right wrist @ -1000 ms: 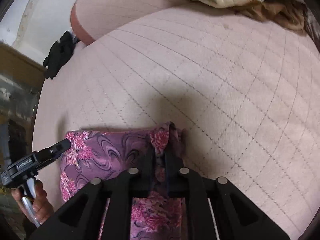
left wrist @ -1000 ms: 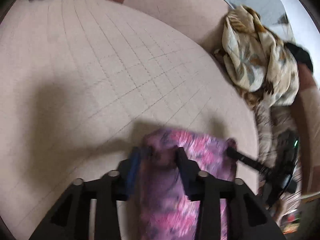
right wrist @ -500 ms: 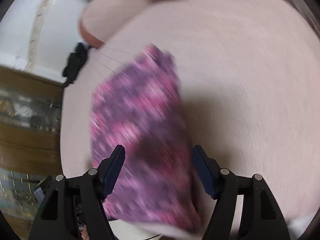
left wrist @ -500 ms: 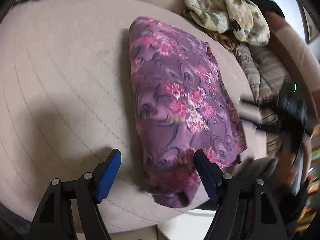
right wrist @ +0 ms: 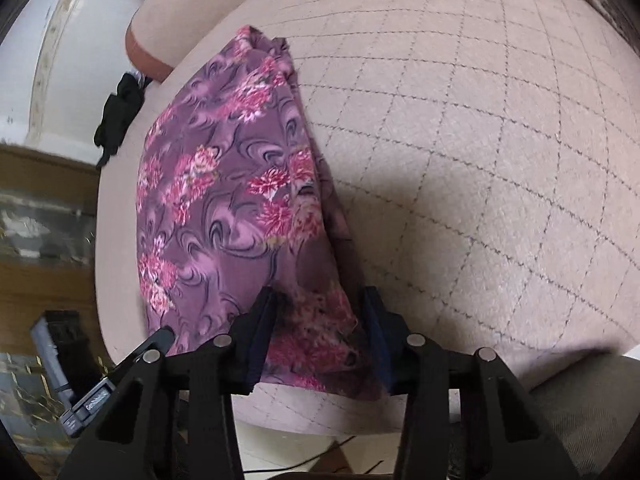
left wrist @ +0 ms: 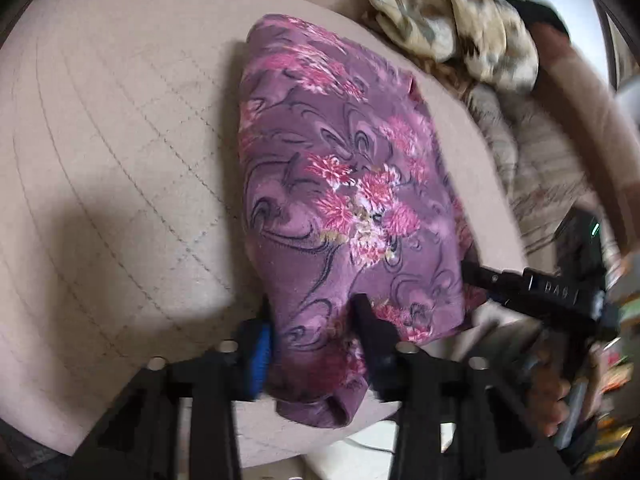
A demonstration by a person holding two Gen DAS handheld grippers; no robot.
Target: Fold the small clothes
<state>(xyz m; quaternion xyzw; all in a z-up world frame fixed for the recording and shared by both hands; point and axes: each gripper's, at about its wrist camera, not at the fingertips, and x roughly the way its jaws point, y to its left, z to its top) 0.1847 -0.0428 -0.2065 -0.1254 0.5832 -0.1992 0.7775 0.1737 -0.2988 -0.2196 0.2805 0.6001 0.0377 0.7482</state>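
A purple garment with pink flowers (left wrist: 340, 184) lies folded lengthwise on the beige quilted cushion (left wrist: 100, 152); it also shows in the right wrist view (right wrist: 232, 200). My left gripper (left wrist: 312, 320) straddles the garment's near left corner, its jaws part closed around the cloth. My right gripper (right wrist: 318, 312) straddles the near right corner in the same way. The right gripper shows in the left wrist view (left wrist: 532, 288) at the cloth's right edge, and the left gripper's tip shows in the right wrist view (right wrist: 160, 340).
A pile of beige patterned clothes (left wrist: 452, 24) lies at the cushion's back right, with striped cloth (left wrist: 540, 148) beside it. A black item (right wrist: 120, 112) lies off the cushion's left side. The cushion's front edge (right wrist: 320, 416) is just below the grippers.
The cloth was laid out flat away from me and let go, jaws wide. Now both grippers have come back onto its near edge and their jaws have narrowed around the near corners.
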